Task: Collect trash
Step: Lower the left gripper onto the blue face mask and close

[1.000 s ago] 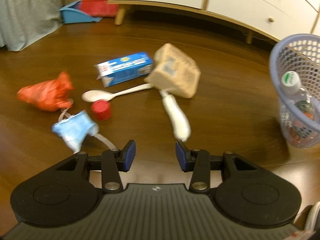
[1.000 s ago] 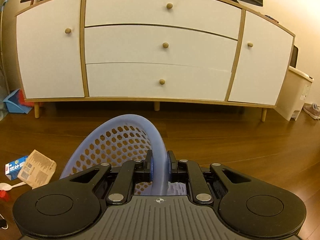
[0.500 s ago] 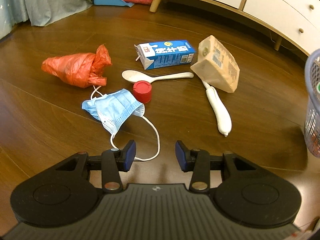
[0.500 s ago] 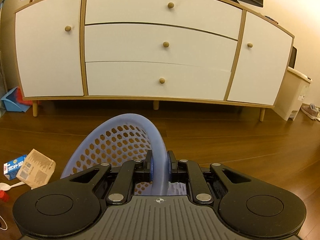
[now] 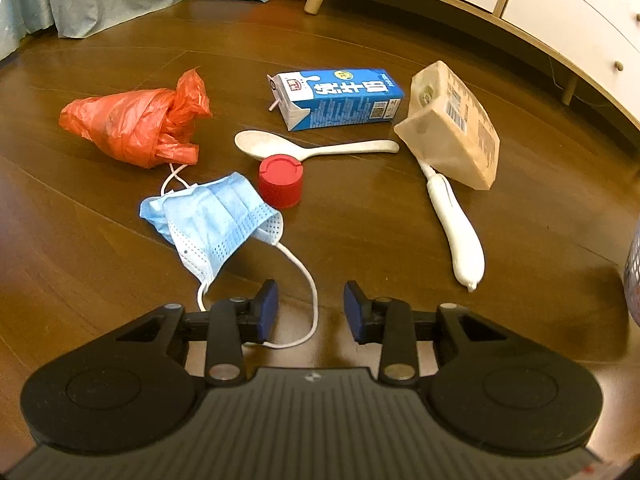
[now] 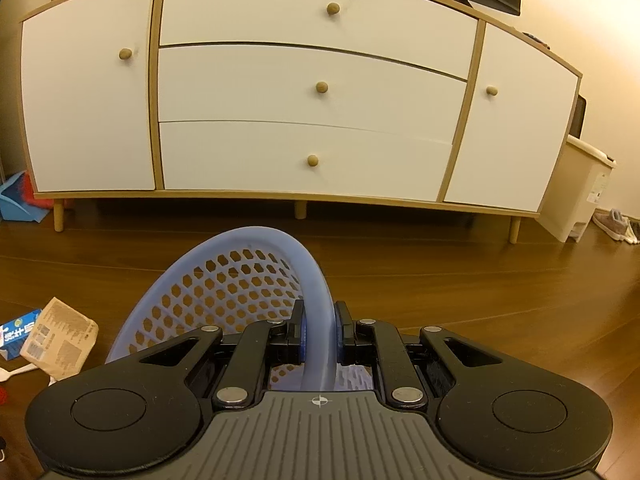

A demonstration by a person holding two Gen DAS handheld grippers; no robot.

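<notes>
Left wrist view. The left claw (image 5: pixel 308 312) hangs low over the dark wooden floor (image 5: pixel 540 208) with its blue-padded fingers (image 5: pixel 267 310) spread apart and nothing between them but a loop of white ear cord. That cord belongs to a crumpled light-blue surgical face mask (image 5: pixel 212 220), which lies just ahead and to the left of the claw. A red plastic bottle cap (image 5: pixel 280 180) stands touching the mask's far edge. Beyond the cap lies a cream plastic spoon (image 5: pixel 308 148), bowl to the left. A scrunched orange-red plastic bag (image 5: pixel 136 124) lies farther left. A blue and white milk carton (image 5: pixel 340 98) rests on its side behind the spoon. To the right a tan paper carton (image 5: pixel 456 128) lies tilted over one end of a white elongated plastic object (image 5: pixel 456 232), which points toward the claw. A sliver of lavender mesh basket (image 5: pixel 633 276) shows at the right edge.

Right wrist view. The right claw (image 6: pixel 319 332) is pressed onto the smooth rim of the lavender perforated plastic basket (image 6: pixel 240 276), one finger on each side of the rim. Behind stands a white wood-framed sideboard (image 6: pixel 280 100) on short legs. The tan carton (image 6: pixel 60 340) and the milk carton (image 6: pixel 16 332) lie at the lower left on the floor.
</notes>
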